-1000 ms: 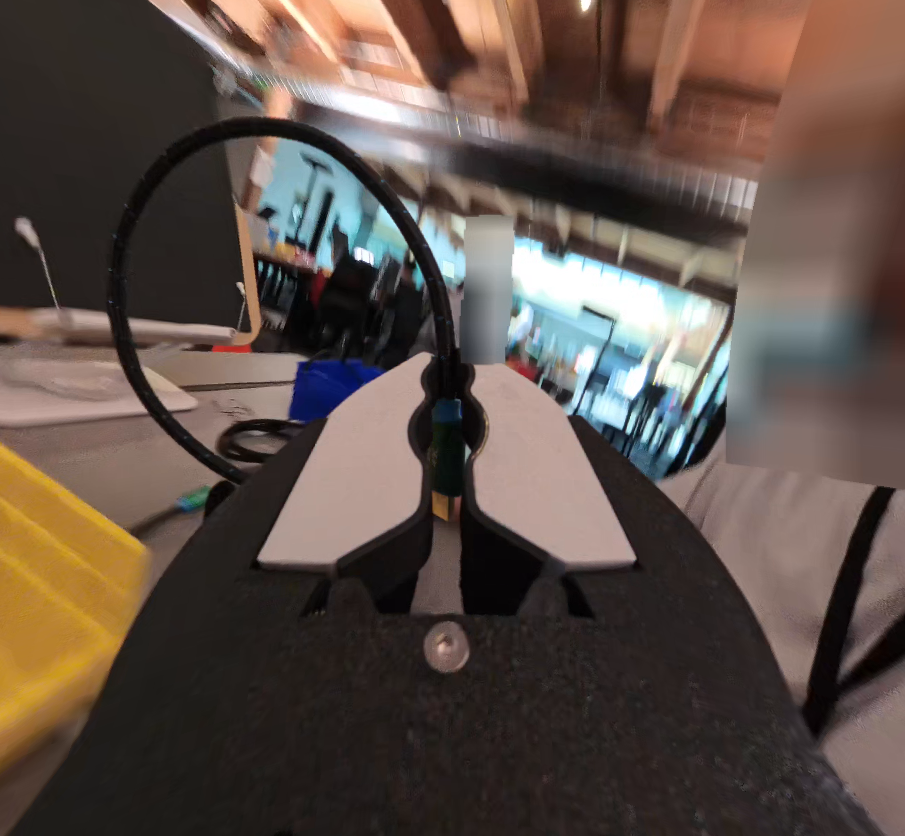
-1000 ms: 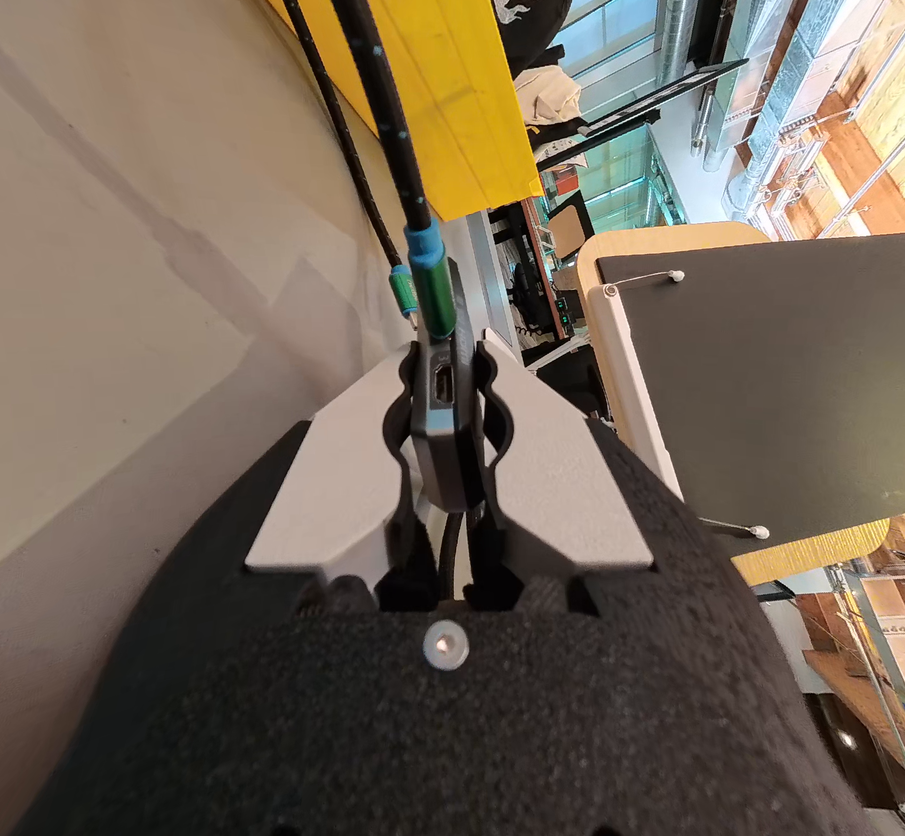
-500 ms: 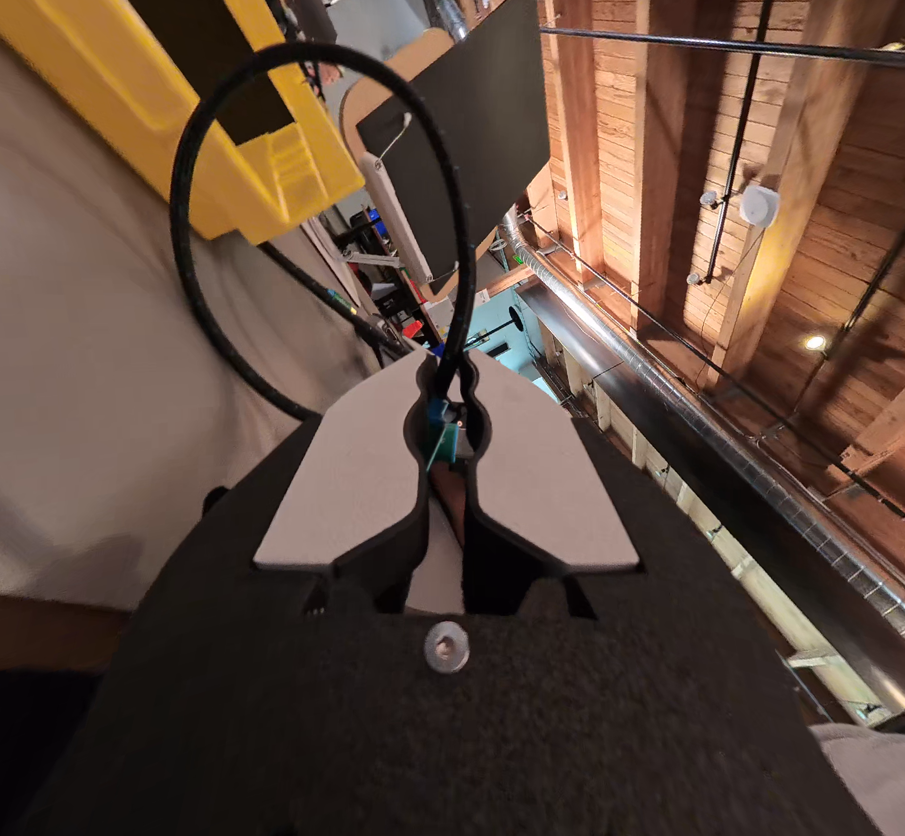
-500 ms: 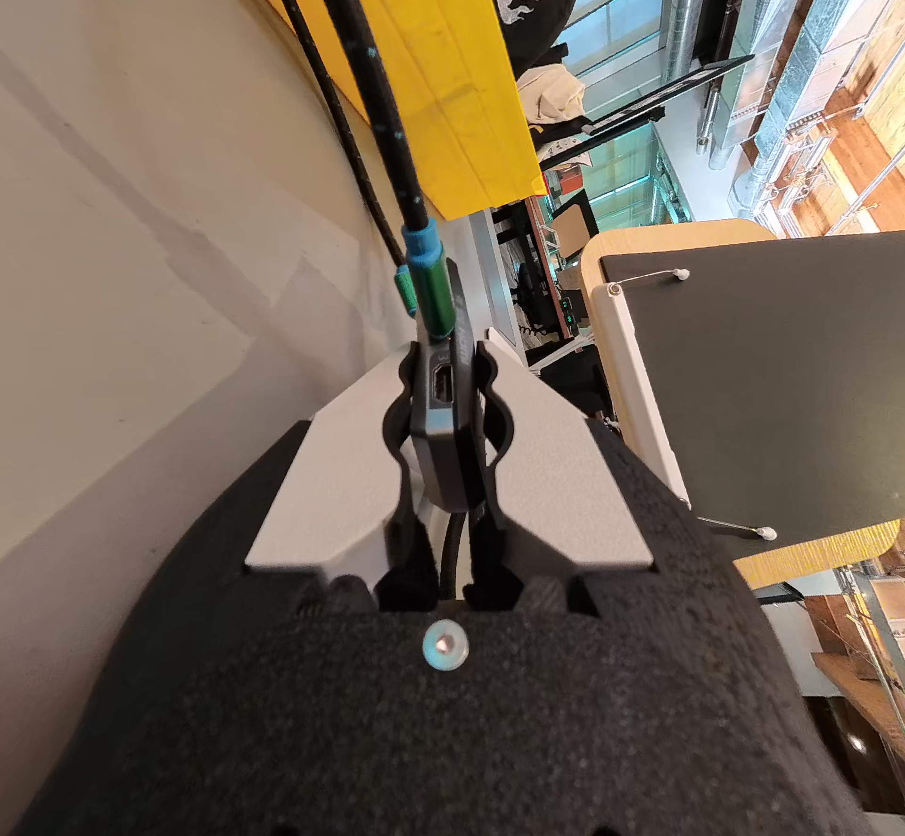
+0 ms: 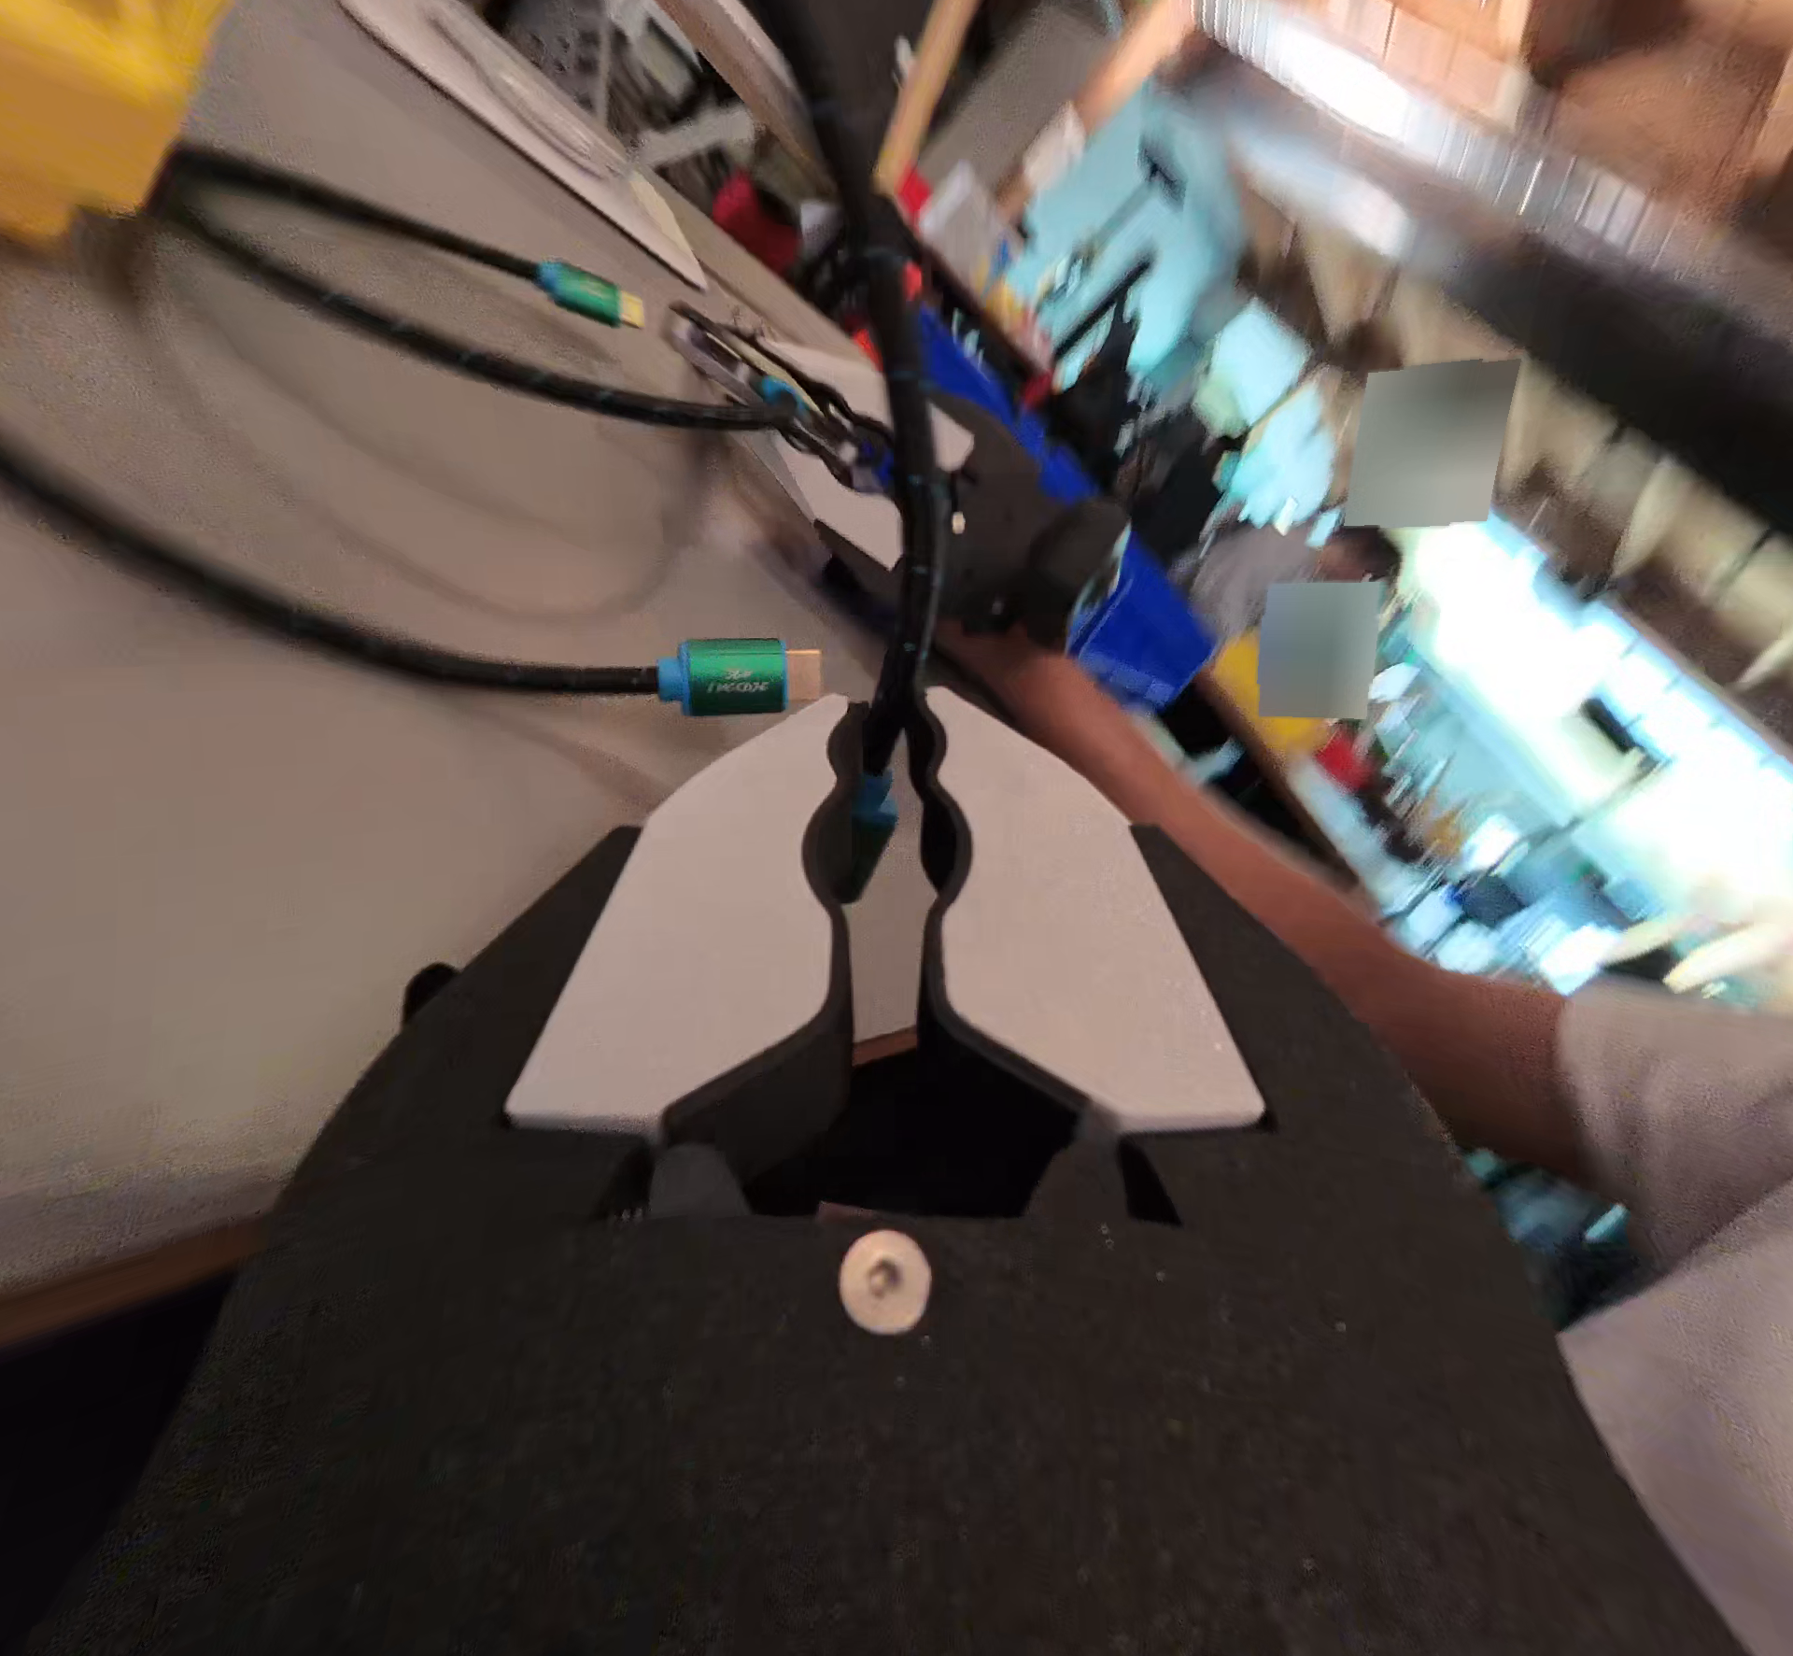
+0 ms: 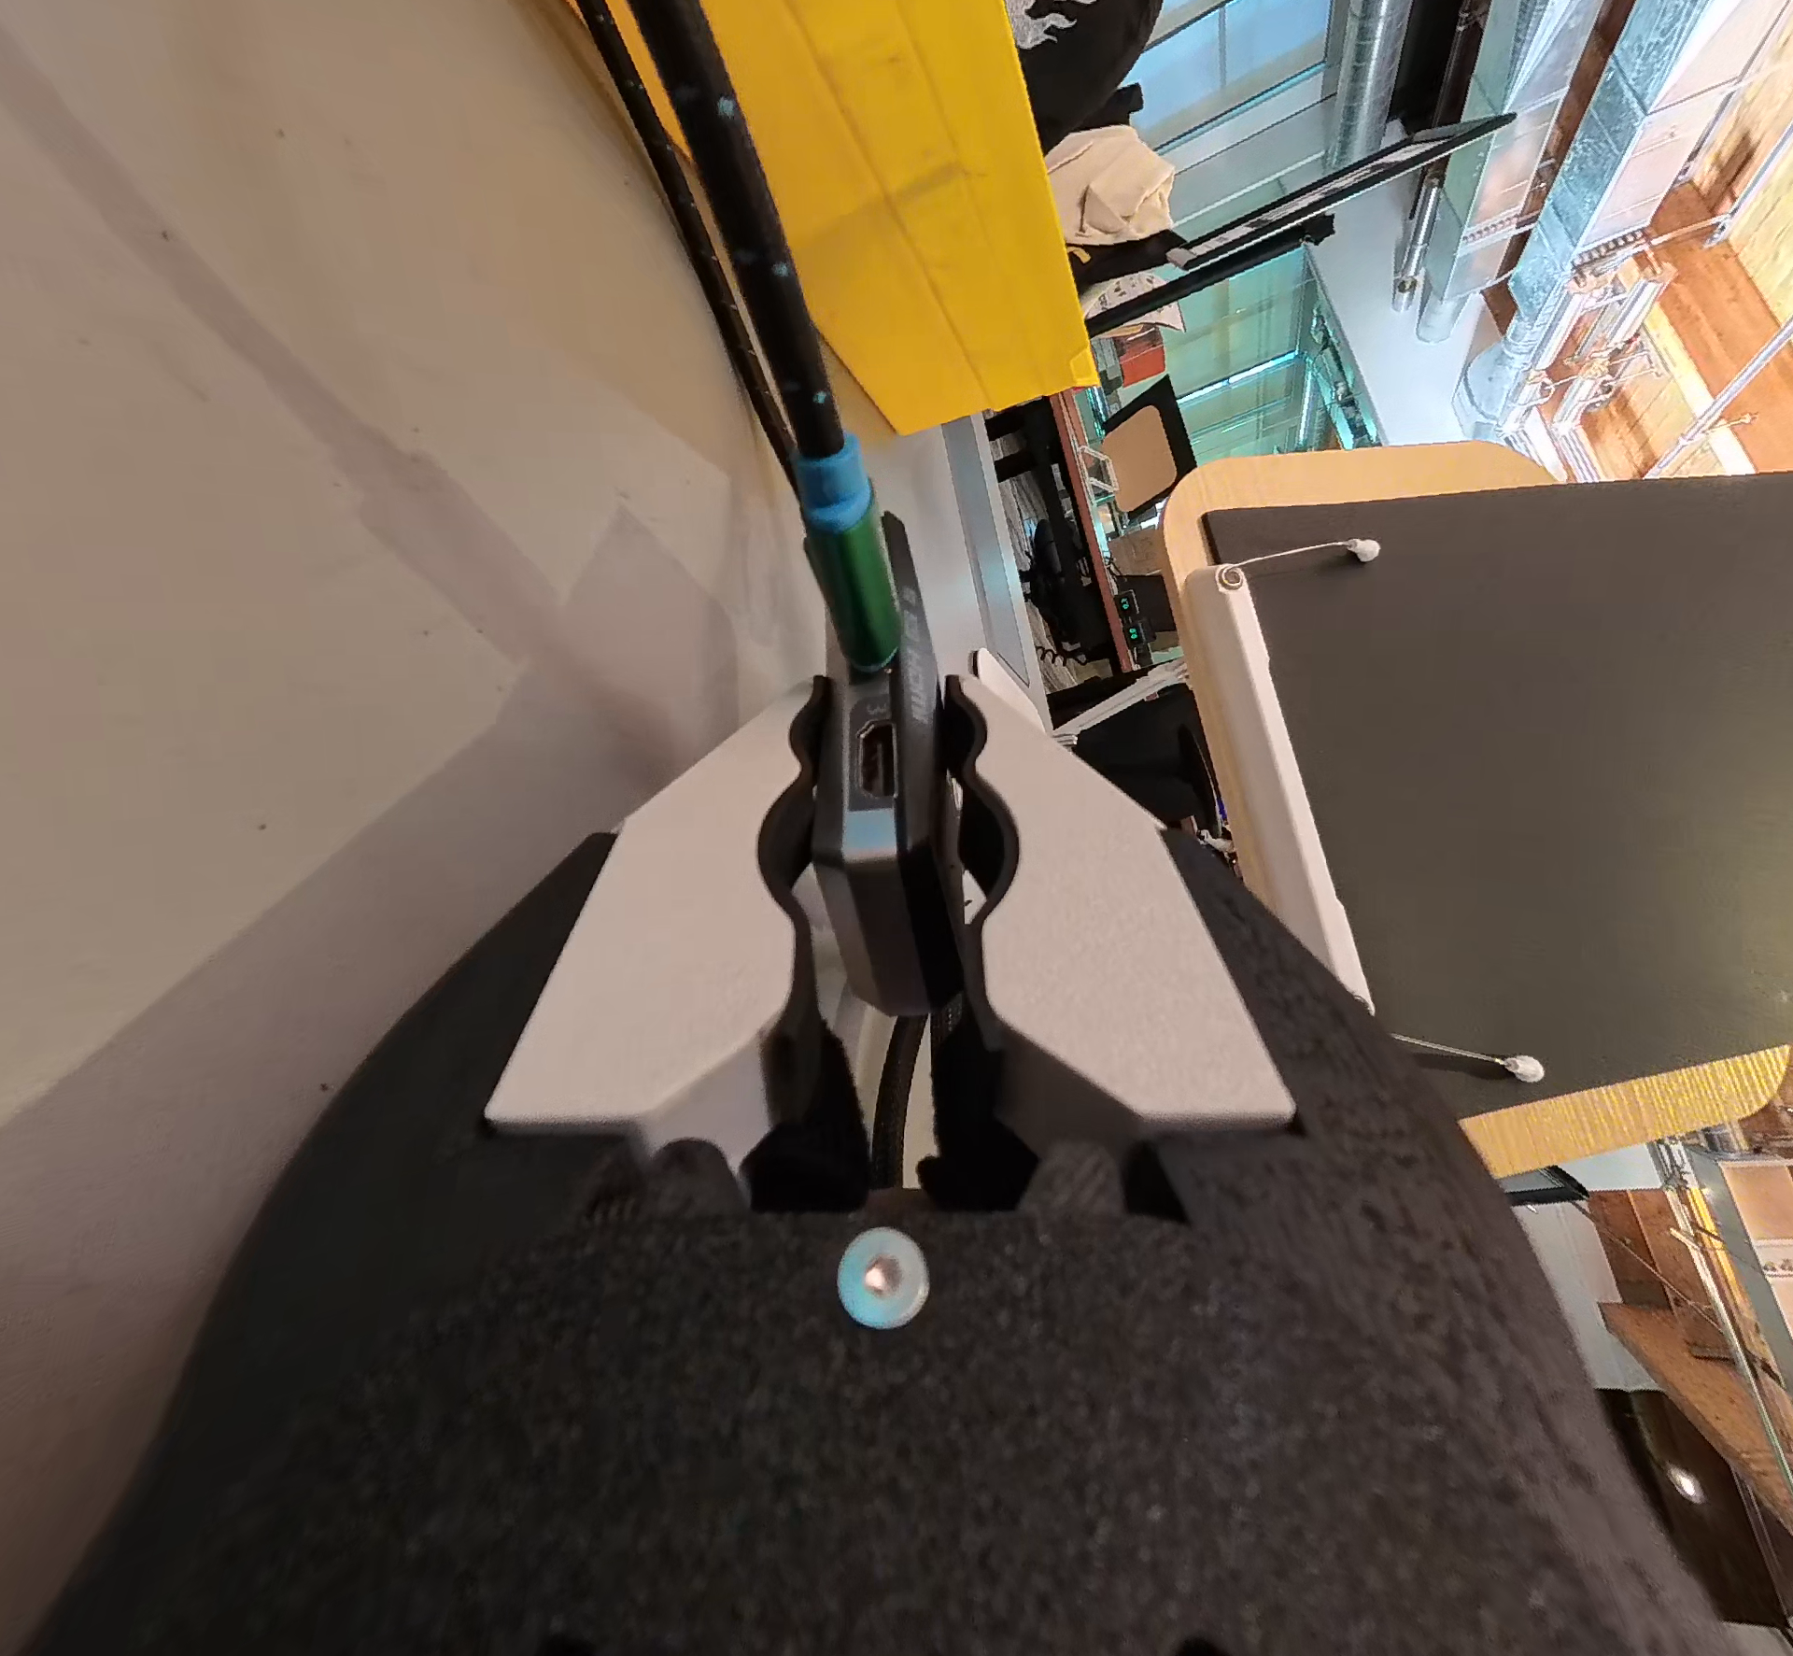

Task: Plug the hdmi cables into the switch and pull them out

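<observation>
My right gripper (image 6: 888, 697) is shut on the dark grey HDMI switch (image 6: 873, 872), held on edge. A green HDMI plug with a blue collar (image 6: 854, 600) sits in its top port, and the port below it (image 6: 878, 760) is empty. My left gripper (image 5: 885, 712) is shut on another green plug (image 5: 870, 833), whose black cable (image 5: 917, 542) runs out past the fingertips. Two loose green plugs lie on the grey table, one close by (image 5: 737, 678) and one farther off (image 5: 582, 295). The right gripper and switch (image 5: 718, 348) show blurred beyond.
A yellow bin stands at the table's far side (image 6: 873, 154) and shows in the left wrist view (image 5: 87, 57). A black board on a pale stand (image 6: 1504, 785) is behind. A person's forearm (image 5: 1213, 862) crosses at the right. A blue bin (image 5: 1135, 629) sits past the table edge.
My left gripper has swung round sharply with its plug, from facing the ceiling to facing the table and the right gripper. My right gripper has stayed still with the switch.
</observation>
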A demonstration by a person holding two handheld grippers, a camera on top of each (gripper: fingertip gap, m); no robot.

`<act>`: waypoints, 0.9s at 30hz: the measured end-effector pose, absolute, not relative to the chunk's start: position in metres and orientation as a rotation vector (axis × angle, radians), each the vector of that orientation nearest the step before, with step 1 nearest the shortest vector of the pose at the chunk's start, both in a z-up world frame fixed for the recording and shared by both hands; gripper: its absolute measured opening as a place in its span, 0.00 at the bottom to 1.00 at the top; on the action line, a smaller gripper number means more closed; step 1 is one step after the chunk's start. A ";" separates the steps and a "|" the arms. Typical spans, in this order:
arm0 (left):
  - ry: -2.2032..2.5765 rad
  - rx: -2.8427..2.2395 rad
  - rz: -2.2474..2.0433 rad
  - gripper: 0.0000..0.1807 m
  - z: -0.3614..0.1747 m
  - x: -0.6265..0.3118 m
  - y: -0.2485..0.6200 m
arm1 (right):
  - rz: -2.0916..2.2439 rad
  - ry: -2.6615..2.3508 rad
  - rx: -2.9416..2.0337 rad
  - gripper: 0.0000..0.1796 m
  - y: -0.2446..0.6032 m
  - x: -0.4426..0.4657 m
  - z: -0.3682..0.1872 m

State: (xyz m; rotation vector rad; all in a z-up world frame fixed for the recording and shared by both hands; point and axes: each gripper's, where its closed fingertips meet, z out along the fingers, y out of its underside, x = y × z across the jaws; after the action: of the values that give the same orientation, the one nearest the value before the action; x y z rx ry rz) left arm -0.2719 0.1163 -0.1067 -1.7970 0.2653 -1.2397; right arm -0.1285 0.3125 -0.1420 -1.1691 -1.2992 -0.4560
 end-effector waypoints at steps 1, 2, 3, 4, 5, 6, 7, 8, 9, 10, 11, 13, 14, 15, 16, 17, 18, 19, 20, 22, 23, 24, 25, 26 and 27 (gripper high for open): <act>0.422 -1.818 -1.146 0.04 -0.103 -0.267 0.115 | -0.455 -1.300 -1.170 0.13 0.313 -0.129 -0.142; 0.580 -1.840 -1.048 0.03 -0.101 -0.264 0.115 | -0.454 -1.299 -1.170 0.13 0.313 -0.129 -0.142; 0.730 -1.861 -0.950 0.03 -0.099 -0.263 0.116 | -0.454 -1.299 -1.170 0.13 0.313 -0.129 -0.142; 0.873 -1.875 -0.860 0.03 -0.098 -0.264 0.117 | -0.453 -1.299 -1.170 0.13 0.313 -0.129 -0.142; 1.029 -1.879 -0.782 0.03 -0.098 -0.265 0.117 | -0.453 -1.299 -1.170 0.13 0.313 -0.129 -0.142; 1.200 -1.871 -0.697 0.03 -0.099 -0.268 0.116 | -0.454 -1.300 -1.170 0.13 0.313 -0.129 -0.142; 1.350 -1.847 -0.574 0.03 -0.099 -0.275 0.119 | -0.454 -1.300 -1.170 0.13 0.313 -0.129 -0.142; 1.494 -1.802 -0.435 0.03 -0.098 -0.282 0.123 | -0.454 -1.300 -1.170 0.13 0.313 -0.129 -0.142; 1.669 -1.750 -0.318 0.03 -0.100 -0.289 0.122 | -0.455 -1.301 -1.170 0.13 0.313 -0.129 -0.142; 1.855 -1.668 -0.213 0.03 -0.103 -0.296 0.118 | -0.456 -1.301 -1.169 0.13 0.313 -0.129 -0.142; 2.016 -1.559 -0.110 0.03 -0.107 -0.304 0.114 | -0.457 -1.302 -1.169 0.13 0.313 -0.129 -0.143; 2.229 -1.444 0.076 0.04 -0.119 -0.322 0.117 | -0.458 -1.304 -1.168 0.13 0.313 -0.129 -0.143; 2.283 -1.432 0.151 0.04 -0.125 -0.331 0.122 | -0.458 -1.304 -1.168 0.13 0.313 -0.129 -0.143; 2.315 -1.414 0.194 0.04 -0.131 -0.338 0.128 | -0.457 -1.304 -1.168 0.13 0.313 -0.129 -0.143; 2.332 -1.389 0.222 0.04 -0.136 -0.344 0.135 | -0.456 -1.305 -1.169 0.13 0.313 -0.129 -0.143; 2.341 -1.370 0.257 0.04 -0.141 -0.353 0.143 | -0.456 -1.315 -1.173 0.13 0.313 -0.129 -0.145; 2.340 -1.364 0.313 0.04 -0.145 -0.364 0.154 | -0.468 -1.320 -1.168 0.13 0.313 -0.129 -0.146; 2.327 -1.372 0.389 0.04 -0.148 -0.377 0.167 | -0.474 -1.320 -1.166 0.13 0.313 -0.129 -0.145; 2.302 -1.399 0.457 0.04 -0.150 -0.391 0.179 | -0.467 -1.319 -1.171 0.13 0.313 -0.129 -0.146; 2.210 -1.494 0.512 0.05 -0.152 -0.416 0.199 | -0.464 -1.313 -1.169 0.13 0.313 -0.129 -0.145; 2.163 -1.558 0.510 0.05 -0.153 -0.429 0.203 | -0.460 -1.312 -1.173 0.13 0.313 -0.129 -0.145; 2.109 -1.637 0.492 0.06 -0.154 -0.442 0.206 | -0.462 -1.315 -1.173 0.13 0.313 -0.129 -0.145; 2.036 -1.725 0.463 0.07 -0.153 -0.453 0.207 | -0.467 -1.318 -1.171 0.13 0.313 -0.129 -0.146; 1.934 -1.807 0.432 0.08 -0.151 -0.463 0.209 | -0.473 -1.317 -1.169 0.13 0.313 -0.129 -0.145; 1.797 -1.886 0.428 0.09 -0.146 -0.474 0.214 | -0.477 -1.313 -1.169 0.13 0.313 -0.129 -0.145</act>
State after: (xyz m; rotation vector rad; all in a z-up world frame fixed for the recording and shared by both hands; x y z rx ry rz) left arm -0.4744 0.2145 -0.1457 -1.8855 1.7974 0.4280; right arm -0.1291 0.3132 -0.1449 -1.1692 -1.3134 -0.4767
